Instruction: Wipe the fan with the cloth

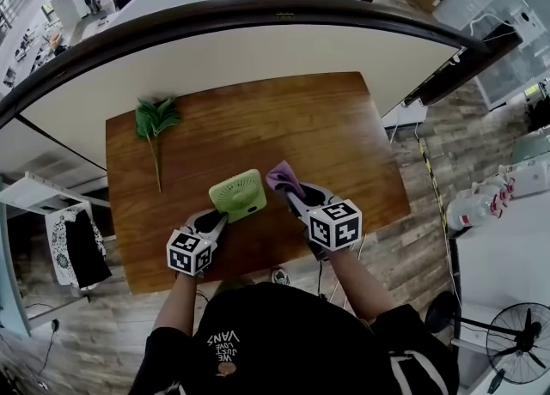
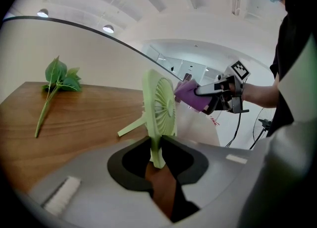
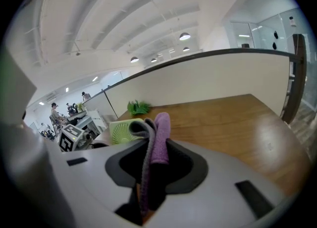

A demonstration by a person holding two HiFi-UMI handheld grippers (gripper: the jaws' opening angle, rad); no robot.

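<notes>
Head view puts the small green fan (image 1: 237, 195) near the front edge of the wooden desk (image 1: 301, 118), between the two tools, with a sprig of leaves (image 1: 155, 118) lying well apart at the far left.

The left gripper (image 1: 222, 220) has its fingers (image 2: 130, 165) drawn in narrow on the bottom edge of the fan's round frame. The fan stands upright there, its prop leg (image 2: 131, 127) slanting out behind toward the wood. The right gripper (image 1: 292, 194) has its fingers (image 3: 183, 165) pinched on a folded purple and grey cloth (image 3: 157, 133), whose free end sticks up beyond them, just beside the fan's face but not clearly touching it.

From where I stand, that fan looks like thin, light plastic: stiff enough to hold by the rim, yet easy to tip or slide under a push. The grille ribs look fine and could bend or snag. The low rim is a sound place to hold, leaving the face clear. The cloth is soft and limp, so only the part close to the fingers will press with any firmness. I would go lightly across the grille.
</notes>
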